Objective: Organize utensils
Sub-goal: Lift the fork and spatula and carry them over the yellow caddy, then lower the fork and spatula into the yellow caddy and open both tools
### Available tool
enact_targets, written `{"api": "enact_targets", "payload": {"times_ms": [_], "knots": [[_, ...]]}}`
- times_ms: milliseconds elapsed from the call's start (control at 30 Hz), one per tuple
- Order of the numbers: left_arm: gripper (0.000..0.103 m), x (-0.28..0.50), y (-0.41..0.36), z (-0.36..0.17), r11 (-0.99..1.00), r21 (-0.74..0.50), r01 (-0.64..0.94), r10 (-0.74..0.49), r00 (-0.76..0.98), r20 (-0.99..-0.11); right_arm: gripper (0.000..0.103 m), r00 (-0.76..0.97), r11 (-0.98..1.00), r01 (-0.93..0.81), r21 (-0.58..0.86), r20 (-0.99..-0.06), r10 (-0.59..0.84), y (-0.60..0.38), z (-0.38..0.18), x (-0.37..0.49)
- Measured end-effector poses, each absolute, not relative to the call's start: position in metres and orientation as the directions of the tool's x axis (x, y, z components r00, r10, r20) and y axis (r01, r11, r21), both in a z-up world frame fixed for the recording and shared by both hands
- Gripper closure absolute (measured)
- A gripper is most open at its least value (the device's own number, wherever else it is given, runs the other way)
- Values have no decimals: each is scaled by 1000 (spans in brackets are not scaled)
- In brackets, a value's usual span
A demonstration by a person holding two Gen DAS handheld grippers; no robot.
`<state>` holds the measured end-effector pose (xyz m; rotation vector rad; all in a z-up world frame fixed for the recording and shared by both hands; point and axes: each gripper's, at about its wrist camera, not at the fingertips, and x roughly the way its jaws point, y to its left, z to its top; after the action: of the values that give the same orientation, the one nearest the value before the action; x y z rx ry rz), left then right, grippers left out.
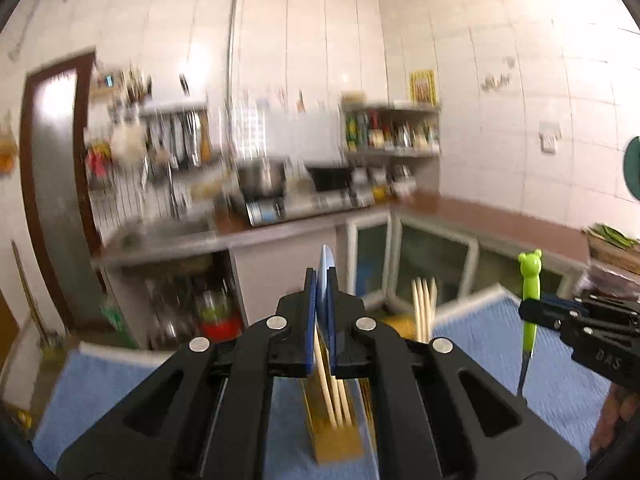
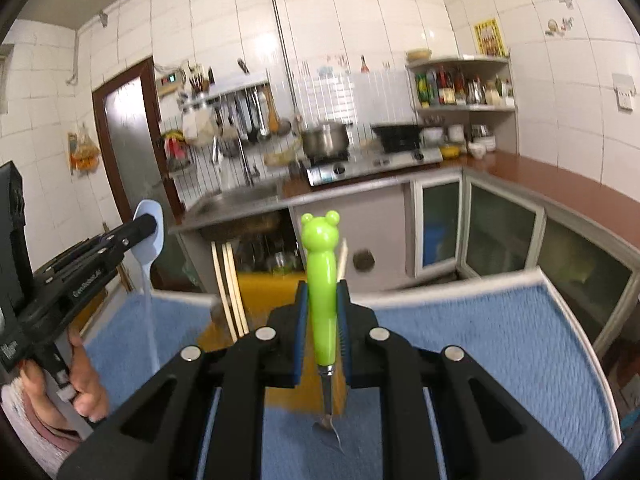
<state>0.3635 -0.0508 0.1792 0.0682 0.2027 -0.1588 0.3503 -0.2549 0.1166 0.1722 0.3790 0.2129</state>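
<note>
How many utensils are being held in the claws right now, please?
2: a pale blue spoon in the left claw, bowl end up, and a green frog-handled utensil in the right claw, handle up.

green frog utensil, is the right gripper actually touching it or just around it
Touching. The right wrist view shows the right gripper with both blue pads pressed against the green frog utensil, which hangs upright above the blue mat.

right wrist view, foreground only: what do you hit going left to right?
left gripper shut on the pale blue spoon → wooden chopsticks standing upright → right gripper shut on the green frog-handled utensil → bare stretch of blue mat.
</note>
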Motion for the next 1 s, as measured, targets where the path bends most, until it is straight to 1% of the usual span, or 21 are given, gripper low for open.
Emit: {"api": "enact_targets", "payload": {"times_ms": [33, 133, 200, 433, 533, 700, 800, 900, 1000], "knots": [[100, 366, -54, 184, 986, 62, 154, -141, 974, -178, 89, 914, 963, -176, 204, -330, 237, -253, 124, 357], [100, 380, -62, 192, 988, 106, 112, -107, 993, -57, 89, 930, 961, -185, 206, -279, 239, -248, 139, 374], [100, 390, -64, 189, 989, 98, 108, -105, 994, -38, 89, 939, 957, -193, 215, -244, 244, -244, 142, 384], [100, 424, -59, 144, 994, 52, 95, -92, 994, -55, 89, 951, 956, -216, 198, -178, 252, -228, 120, 409], [100, 428, -60, 125, 994, 72, 77, -73, 996, -55, 89, 953, 960, -216, 178, -174, 246, -222, 103, 418], [100, 427, -62, 102, 989, 101, 107, -98, 991, -87, 89, 951, 962, -217, 165, -185, 247, -222, 81, 422], [99, 420, -61, 89, 988, 99, 122, -110, 987, -120, 89, 940, 959, -223, 176, -223, 260, -224, 65, 420], [99, 415, -57, 75, 987, 105, 122, -104, 982, -158, 89, 929, 962, -224, 156, -263, 259, -219, 50, 418], [97, 412, -53, 67, 987, 86, 136, -115, 970, -215, 89, 916, 961, -226, 158, -301, 265, -216, 36, 412]]}}
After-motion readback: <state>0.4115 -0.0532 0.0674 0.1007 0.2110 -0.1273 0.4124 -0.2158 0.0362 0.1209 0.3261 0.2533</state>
